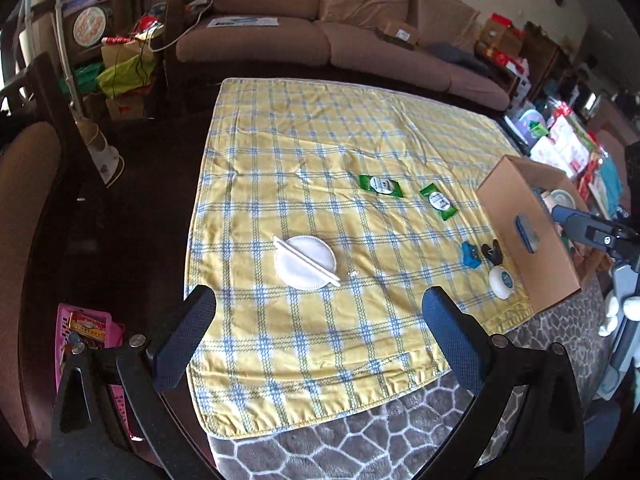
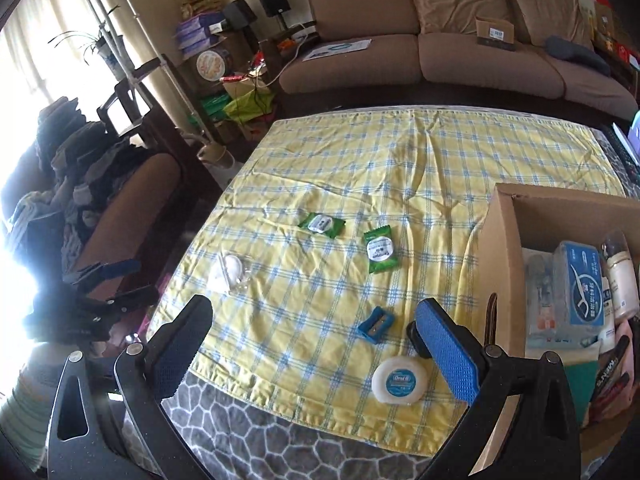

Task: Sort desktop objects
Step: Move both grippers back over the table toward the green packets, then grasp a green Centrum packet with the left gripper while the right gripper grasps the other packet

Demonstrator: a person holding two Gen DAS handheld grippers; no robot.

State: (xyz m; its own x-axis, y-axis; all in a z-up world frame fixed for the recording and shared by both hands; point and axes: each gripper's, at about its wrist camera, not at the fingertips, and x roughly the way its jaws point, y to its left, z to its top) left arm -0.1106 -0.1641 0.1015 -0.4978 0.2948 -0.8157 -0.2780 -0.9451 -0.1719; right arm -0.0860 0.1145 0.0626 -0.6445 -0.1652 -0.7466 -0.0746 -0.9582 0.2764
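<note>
Left wrist view: left gripper (image 1: 316,332) is held wide apart, empty, above the plaid cloth (image 1: 280,152). Cardboard box (image 1: 520,200) is cut off at the right edge.

Right wrist view: right gripper (image 2: 312,344) is spread wide, empty. A black item (image 2: 416,340) is largely hidden behind its right finger; floss container (image 2: 399,380) and blue sharpener (image 2: 376,325) lie near the box.

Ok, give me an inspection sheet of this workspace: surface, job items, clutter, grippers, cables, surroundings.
Surface: yellow and blue plaid cloth over a grey stone-pattern cover.
Job's things: two green wipe packets, blue pencil sharpener, round white floss case, white packet with sticks, small black object; open cardboard box already holds several items.
Clutter: nothing seen on the cloth.
Grippers: left gripper open, empty; right gripper open, empty.
Cables: white cord beside the sofa.
Surroundings: brown sofa, pink basket.
</note>
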